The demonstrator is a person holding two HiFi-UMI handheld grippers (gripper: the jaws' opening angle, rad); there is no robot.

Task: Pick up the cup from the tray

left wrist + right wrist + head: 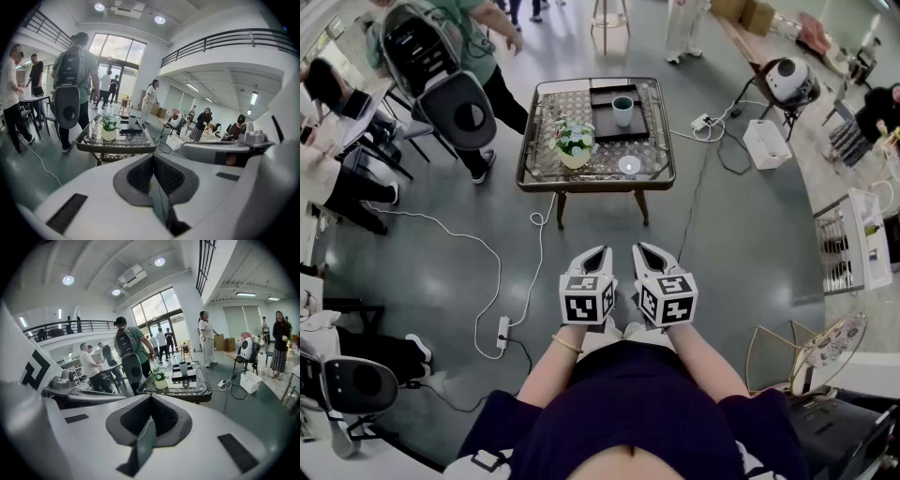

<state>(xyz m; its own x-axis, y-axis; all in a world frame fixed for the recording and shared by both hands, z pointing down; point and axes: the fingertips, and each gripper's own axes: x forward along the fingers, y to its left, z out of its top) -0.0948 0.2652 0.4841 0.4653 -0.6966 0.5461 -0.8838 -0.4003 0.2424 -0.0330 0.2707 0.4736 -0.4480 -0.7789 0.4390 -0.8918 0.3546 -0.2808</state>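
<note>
Head view: the left gripper point(598, 253) and the right gripper point(641, 249) are held side by side, low in front of the person's body. Both point toward a dark-framed, glass-topped table point(542, 180) that stands well apart from them across the grey floor. A black rectangular tray point(606, 127) sits at the far side of the table top. The pale cup with a dark inside point(622, 112) stands upright on the tray, toward its right edge. Left of the tray and nearer the person is a white pot holding a green plant point(575, 147). A small round pale object point(629, 166) lies near the front edge; I cannot tell what it is. A white power strip point(502, 331) and its cable lie on the floor to the left.

Left gripper view: the jaws meet at their tips with nothing between them. The table lies ahead and to the left. The cup point(132, 121) stands on the tray behind the plant pot, far from the jaws. A person carrying a grey backpack point(69, 79) stands beside the table.

Right gripper view: this pair of jaws is also pressed together and holds nothing. The cup point(183, 368) stands upright on the tray point(183, 377), ahead and slightly right of the jaw tips and well apart from them.
</note>
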